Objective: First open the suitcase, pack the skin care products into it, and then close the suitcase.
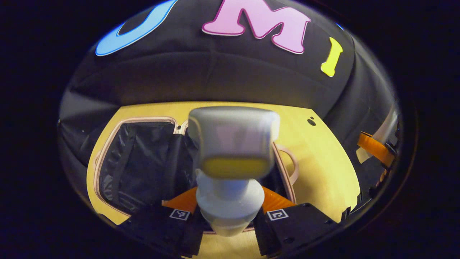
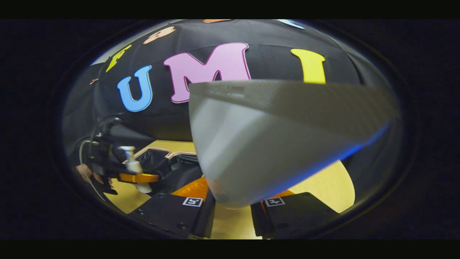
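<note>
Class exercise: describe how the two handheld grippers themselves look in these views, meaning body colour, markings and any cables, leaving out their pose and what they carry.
Both grippers have black, blocky finger mounts, each finger carrying a small square black-and-white marker tag. See the left gripper in its own view and the right gripper in its own. In the right gripper view the left gripper appears farther off as a dark frame with thin looping cables.

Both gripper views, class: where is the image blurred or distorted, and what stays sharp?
Left gripper view: the held pump bottle looms close and soft, its cap blurred; the open suitcase behind is sharper, its rim bowed by the fisheye. Right gripper view: the held grey tube is out of focus and hides much of the table; the left gripper looks small but clear.
</note>
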`<state>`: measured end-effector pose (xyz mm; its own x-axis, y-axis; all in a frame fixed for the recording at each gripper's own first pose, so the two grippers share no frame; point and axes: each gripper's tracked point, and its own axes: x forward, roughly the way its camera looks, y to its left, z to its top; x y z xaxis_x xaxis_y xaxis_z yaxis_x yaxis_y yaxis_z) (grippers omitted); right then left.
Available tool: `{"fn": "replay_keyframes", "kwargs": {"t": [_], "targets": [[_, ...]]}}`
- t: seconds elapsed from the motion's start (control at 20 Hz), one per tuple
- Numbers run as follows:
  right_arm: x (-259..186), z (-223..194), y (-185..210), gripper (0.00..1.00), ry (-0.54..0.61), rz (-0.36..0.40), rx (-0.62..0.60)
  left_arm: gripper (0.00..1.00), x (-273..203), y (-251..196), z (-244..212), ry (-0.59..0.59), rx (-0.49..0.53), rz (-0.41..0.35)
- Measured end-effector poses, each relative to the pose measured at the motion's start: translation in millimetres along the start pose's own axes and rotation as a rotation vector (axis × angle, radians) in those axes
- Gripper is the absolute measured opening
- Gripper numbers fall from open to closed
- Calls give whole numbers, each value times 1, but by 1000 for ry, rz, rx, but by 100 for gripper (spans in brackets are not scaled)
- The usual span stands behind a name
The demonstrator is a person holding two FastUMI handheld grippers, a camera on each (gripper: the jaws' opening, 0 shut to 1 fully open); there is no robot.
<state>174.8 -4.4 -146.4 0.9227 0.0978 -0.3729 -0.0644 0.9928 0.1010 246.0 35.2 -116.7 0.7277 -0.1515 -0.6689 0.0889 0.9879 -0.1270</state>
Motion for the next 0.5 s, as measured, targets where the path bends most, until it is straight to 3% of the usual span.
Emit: {"fn": "replay_keyframes", "kwargs": {"t": [0.5], "targets": [[5, 0, 26, 47, 4, 49, 22, 62, 86, 30, -18, 329, 63, 110]]}}
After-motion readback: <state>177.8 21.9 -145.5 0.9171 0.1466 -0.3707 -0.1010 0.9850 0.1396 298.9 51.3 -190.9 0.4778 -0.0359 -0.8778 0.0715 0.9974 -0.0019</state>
